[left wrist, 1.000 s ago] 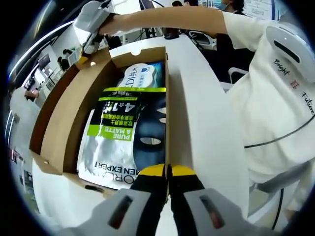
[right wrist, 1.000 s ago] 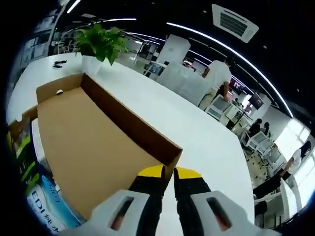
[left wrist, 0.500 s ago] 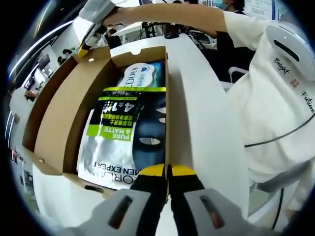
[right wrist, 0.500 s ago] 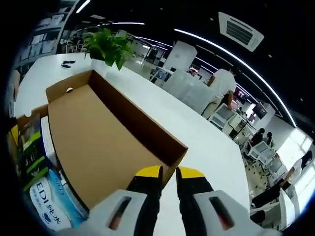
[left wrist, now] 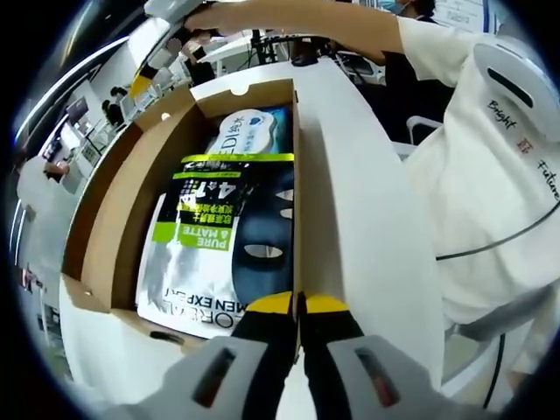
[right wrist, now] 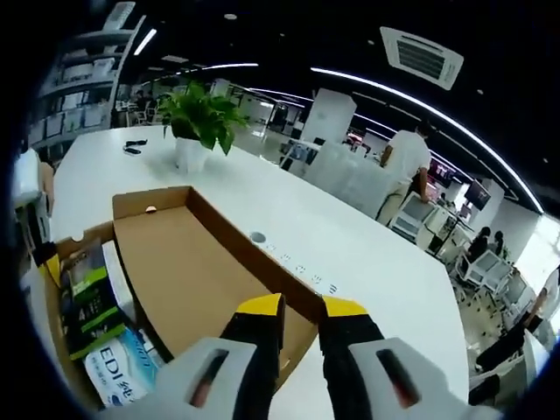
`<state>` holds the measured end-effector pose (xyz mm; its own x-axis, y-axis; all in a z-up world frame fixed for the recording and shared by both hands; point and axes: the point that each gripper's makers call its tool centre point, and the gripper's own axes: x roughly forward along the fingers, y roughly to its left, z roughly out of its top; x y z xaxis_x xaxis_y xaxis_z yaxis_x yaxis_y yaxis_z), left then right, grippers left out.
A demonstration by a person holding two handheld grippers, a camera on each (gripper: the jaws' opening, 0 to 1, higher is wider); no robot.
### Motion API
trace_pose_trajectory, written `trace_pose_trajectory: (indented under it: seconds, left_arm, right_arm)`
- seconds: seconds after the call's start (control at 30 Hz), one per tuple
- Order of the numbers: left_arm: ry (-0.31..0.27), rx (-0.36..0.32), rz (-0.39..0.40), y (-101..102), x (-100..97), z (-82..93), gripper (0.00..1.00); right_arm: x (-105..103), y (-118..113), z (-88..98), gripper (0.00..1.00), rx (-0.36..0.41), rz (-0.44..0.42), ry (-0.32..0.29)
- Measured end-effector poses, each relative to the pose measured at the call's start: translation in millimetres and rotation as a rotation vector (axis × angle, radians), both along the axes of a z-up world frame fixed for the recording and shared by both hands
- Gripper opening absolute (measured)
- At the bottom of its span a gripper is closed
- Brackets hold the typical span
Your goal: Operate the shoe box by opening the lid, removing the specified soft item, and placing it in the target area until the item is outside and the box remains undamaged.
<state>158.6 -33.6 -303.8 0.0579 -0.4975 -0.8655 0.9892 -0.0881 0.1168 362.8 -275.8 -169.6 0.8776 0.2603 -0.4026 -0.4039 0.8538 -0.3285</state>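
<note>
The box (left wrist: pixel 131 219) lies open across the middle of the left gripper view, its lid (right wrist: pixel 188 280) folded back flat on the white table (right wrist: pixel 367 271). Inside, a green-and-black mask pack (left wrist: pixel 223 241) lies flat on top, with a blue-and-white pouch (left wrist: pixel 249 131) just beyond it toward the upper centre. In the right gripper view the same packs sit at the lower left, beside the lid's brown inside.

The left gripper (left wrist: pixel 298 304) stays at the bottom centre, yellow tips pinched together on the box's near right wall, just as a second ago.

The right gripper (right wrist: pixel 300 306) has lifted off the lid: its tips now stand a narrow gap apart, holding nothing, above the lid's far edge at bottom centre. In the left gripper view it has risen toward the upper left corner, clear of the cardboard. A potted plant (right wrist: pixel 199 122) stands on the table at upper left.
</note>
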Motion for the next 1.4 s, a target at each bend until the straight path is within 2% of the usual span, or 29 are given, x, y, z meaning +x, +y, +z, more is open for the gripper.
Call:
trace_pose_trajectory:
  seconds: [0.1,0.17,0.2,0.47,0.53,0.57,0.6,0.73,0.87,1.1,1.17,1.2,1.27,1.3,1.4]
  left_arm:
    - [0.001,0.002,0.0,0.2,0.5,-0.2,0.02]
    - [-0.002,0.005,-0.002,0.3,0.6,-0.3,0.02]
    - [-0.031,0.016,-0.02,0.4,1.3,-0.3,0.02]
    - [-0.033,0.024,-0.005,0.8,2.2,-0.8,0.02]
    - [-0.037,0.028,-0.009,0.8,2.4,-0.9,0.02]
    - [-0.032,0.027,-0.004,0.8,2.9,-0.8,0.02]
    - [-0.026,0.024,-0.002,0.9,3.3,-0.7,0.02]
    - [-0.024,0.027,-0.009,0.7,2.6,-0.9,0.02]
    - [0.002,0.044,0.006,0.4,3.2,-1.1,0.02]
    - [-0.006,0.044,0.013,0.8,2.0,-1.3,0.02]
    - [-0.008,0.048,0.012,0.8,1.5,-1.6,0.02]
    - [-0.01,0.048,0.011,0.9,1.5,-1.6,0.02]
    - [-0.015,0.049,0.006,0.9,1.3,-1.6,0.02]
    - [-0.015,0.049,0.007,0.9,1.5,-1.6,0.02]
    - [-0.01,0.046,0.008,1.0,1.6,-1.7,0.02]
  right_arm:
    - [-4.3,4.8,1.1,0.18,0.028,0.021,0.006]
    - [-9.9,12.8,-0.2,0.21,0.076,0.06,0.026]
    - [-12.7,14.4,-0.3,0.22,0.098,0.066,0.036]
    - [-29.0,22.1,6.8,0.27,0.158,0.115,0.021]
    - [-29.0,23.0,8.9,0.32,0.14,0.136,0.002]
    - [-26.0,19.1,12.7,0.32,0.085,0.144,-0.042]
    - [-25.4,16.6,13.7,0.32,0.062,0.139,-0.063]
    - [-29.9,15.9,9.3,0.35,0.101,0.15,-0.021]
    - [-37.7,22.3,12.1,0.37,0.162,0.187,-0.011]
    - [-49.8,32.7,13.2,0.37,0.236,0.228,0.013]
    - [-55.4,39.9,14.4,0.37,0.323,0.25,0.045]
    - [-57.7,42.3,14.9,0.35,0.359,0.26,0.062]
    - [-59.3,39.1,13.5,0.22,0.32,0.264,0.055]
    - [-59.8,37.8,13.7,0.2,0.314,0.258,0.05]
    - [-64.1,43.1,15.7,0.34,0.349,0.285,0.056]
